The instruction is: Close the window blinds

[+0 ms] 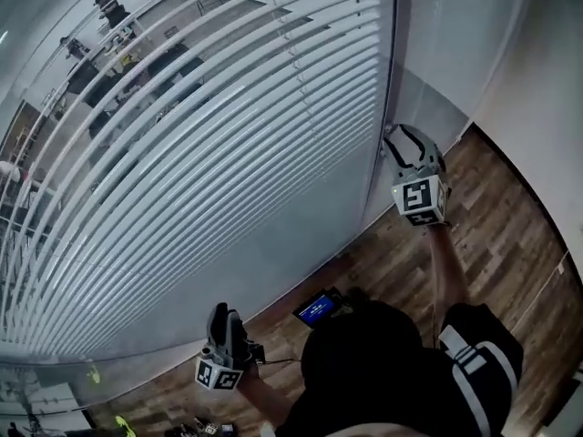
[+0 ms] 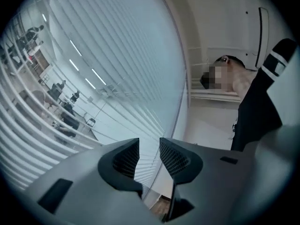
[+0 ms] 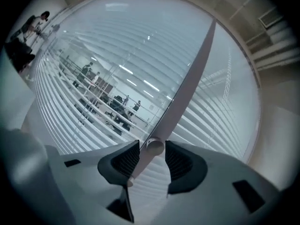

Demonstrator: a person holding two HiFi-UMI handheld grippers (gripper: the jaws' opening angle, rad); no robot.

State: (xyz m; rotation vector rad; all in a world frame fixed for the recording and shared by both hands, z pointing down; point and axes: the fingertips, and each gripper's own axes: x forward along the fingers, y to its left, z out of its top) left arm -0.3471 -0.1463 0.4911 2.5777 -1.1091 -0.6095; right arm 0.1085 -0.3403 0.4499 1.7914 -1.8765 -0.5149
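The white horizontal blinds (image 1: 200, 153) fill the window; through the slats at upper left I can see an office beyond. The thin tilt wand (image 1: 393, 71) hangs along their right edge. My right gripper (image 1: 393, 139) is raised to the wand's lower end. In the right gripper view the wand (image 3: 187, 83) runs up from between the pads, and its round end sits in the gap of the open right gripper (image 3: 152, 156), close to the left pad. My left gripper (image 1: 223, 315) hangs low at the window's bottom. In its own view the left gripper (image 2: 149, 153) is open and holds nothing, facing the blinds (image 2: 93, 69).
A dark wood floor (image 1: 510, 226) runs along the window base. A pale wall (image 1: 547, 80) meets the window at the right. A small device with a blue screen (image 1: 317, 309) sits in front of the person's body. Desks and people show through the glass.
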